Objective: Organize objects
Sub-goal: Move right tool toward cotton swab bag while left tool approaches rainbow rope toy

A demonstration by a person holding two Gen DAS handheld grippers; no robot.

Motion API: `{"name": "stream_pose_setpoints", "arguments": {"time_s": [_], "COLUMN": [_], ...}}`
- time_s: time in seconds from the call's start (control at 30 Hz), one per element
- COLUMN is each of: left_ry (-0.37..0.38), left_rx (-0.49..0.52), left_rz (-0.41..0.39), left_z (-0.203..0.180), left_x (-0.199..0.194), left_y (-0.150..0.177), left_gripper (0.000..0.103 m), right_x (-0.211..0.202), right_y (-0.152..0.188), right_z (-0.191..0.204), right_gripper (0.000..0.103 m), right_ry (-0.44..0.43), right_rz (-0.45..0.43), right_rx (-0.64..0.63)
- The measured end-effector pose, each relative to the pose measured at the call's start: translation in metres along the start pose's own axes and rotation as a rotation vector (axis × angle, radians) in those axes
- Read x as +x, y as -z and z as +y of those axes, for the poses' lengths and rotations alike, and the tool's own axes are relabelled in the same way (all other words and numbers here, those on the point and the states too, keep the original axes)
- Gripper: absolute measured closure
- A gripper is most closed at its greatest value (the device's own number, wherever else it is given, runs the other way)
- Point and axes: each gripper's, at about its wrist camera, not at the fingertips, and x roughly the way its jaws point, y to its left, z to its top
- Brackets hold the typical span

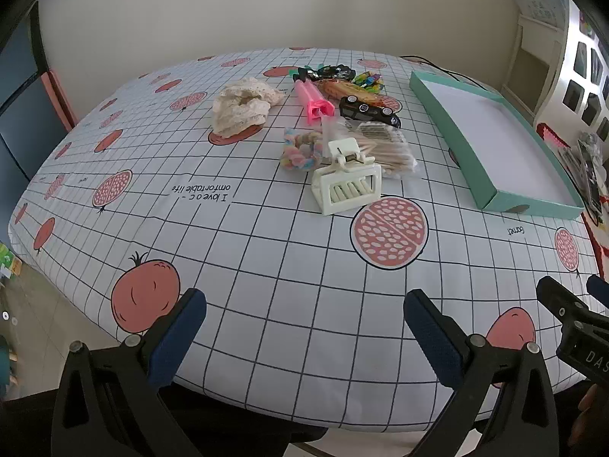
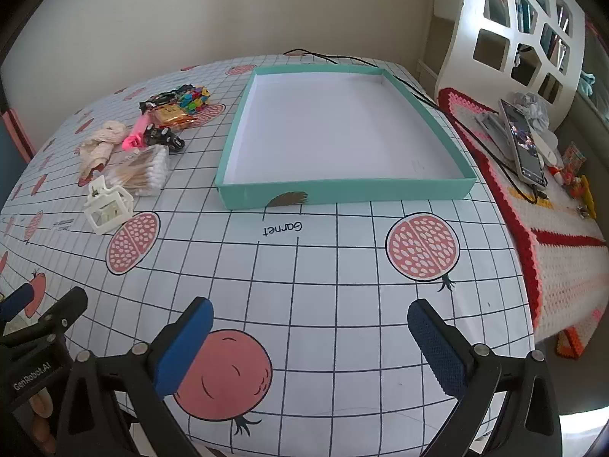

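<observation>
Resting left of the shallow teal cardboard box point(image 2: 344, 190), a ribbed cream claw clip point(image 1: 346, 186) touches bagged cotton swabs point(image 1: 384, 146); both hand-held grippers point(image 1: 304, 327) point(image 2: 310, 337) gape, released.

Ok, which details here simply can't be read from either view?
- Items at the pile's far end: overlapping and small in both views.
- Phone screen content: too small, right wrist view.
- Small print on the tablecloth: tiny, distorted near the white hair clip.
- Teal box: near wall hides part of its floor, left wrist view.
</observation>
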Motion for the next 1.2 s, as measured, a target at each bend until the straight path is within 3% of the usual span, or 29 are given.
{"name": "stream_pose_setpoints", "arguments": {"time_s": [0.53,0.7,0.83,1.03,1.2], "left_ry": [0.01,0.023,-0.018,0.127,0.175], "left_rx": [-0.008,-0.06,-0.07,-0.167,-0.216], "left_rz": [0.01,0.007,-0.041,-0.102,0.036], "left_z": [0.003,0.01,0.016,0.039,0.043], "left_x": [0.001,-0.003,-0.012,-0.025,-0.012], "left_y": [0.005,-0.011,-0.031,-0.062,-0.084], "left_gripper": [0.0,0.0,0.0,0.0,0.0], "right_x": [-0.001,-0.006,-0.011,-0.025,-0.033], "right_y": [0.0,-0.007,-0.021,-0.049,-0.077], "right_z": [-0.005,0.003,0.01,0.021,0.036], "right_gripper": [0.0,0.0,0.0,0.0,0.0], "right_ry": [0.004,-0.007,-0.034,-0.097,-0.131], "right_rz": [0.0,-0.022,-0.043,-0.07,-0.05], "right_rx": [0.0,-0.016,-0.023,-0.035,-0.084]}}
